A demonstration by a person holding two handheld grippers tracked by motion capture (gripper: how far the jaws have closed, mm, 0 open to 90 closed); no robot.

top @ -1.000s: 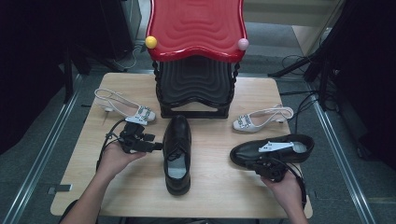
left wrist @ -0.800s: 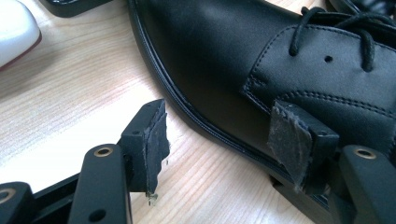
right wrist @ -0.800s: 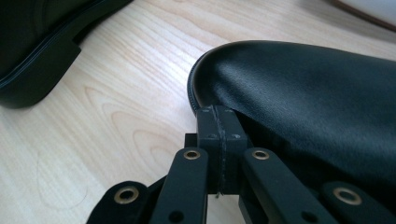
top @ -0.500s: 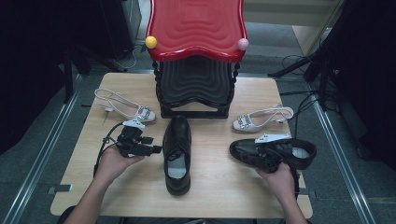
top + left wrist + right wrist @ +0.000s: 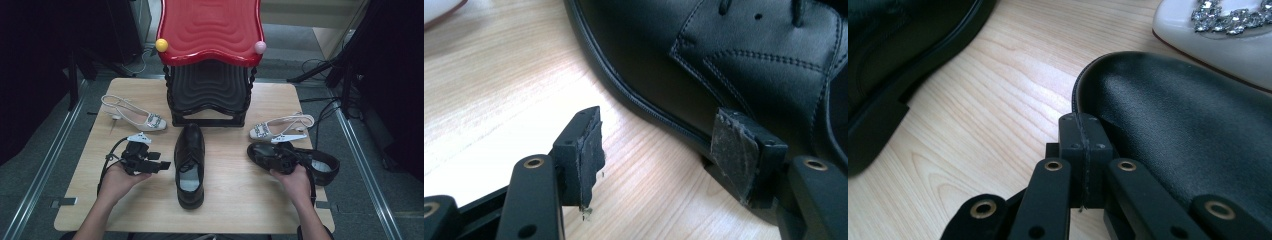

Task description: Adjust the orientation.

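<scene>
Two black shoes being paired in front of the shoe rack [image 5: 209, 95].
Right claw [image 5: 1081, 131], jaws pressed together empty, nudges the sideways shoe [image 5: 292, 159]; left claw [image 5: 664, 150], wide, steadies the centred shoe [image 5: 190, 165].

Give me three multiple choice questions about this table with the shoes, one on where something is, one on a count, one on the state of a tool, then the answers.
1. Where does the glossy black leather lace-up shoe lie on the light wooden table?
A. near the middle, in front of the red-topped black stool
B. on the stool
C. at the left edge

2. How many pale slingback shoes with sparkly buckles are there?
A. one
B. two
C. four

3. How do the jaws of the right tool stand?
A. wide apart
B. closed on a shoelace
C. shut together, nothing between them

Answers: 1 A, the high view shows it just in front of the stool. 2 B, one left of the stool, one right. 3 C, the right gripper view shows the pads meeting beside the second black shoe.
</scene>
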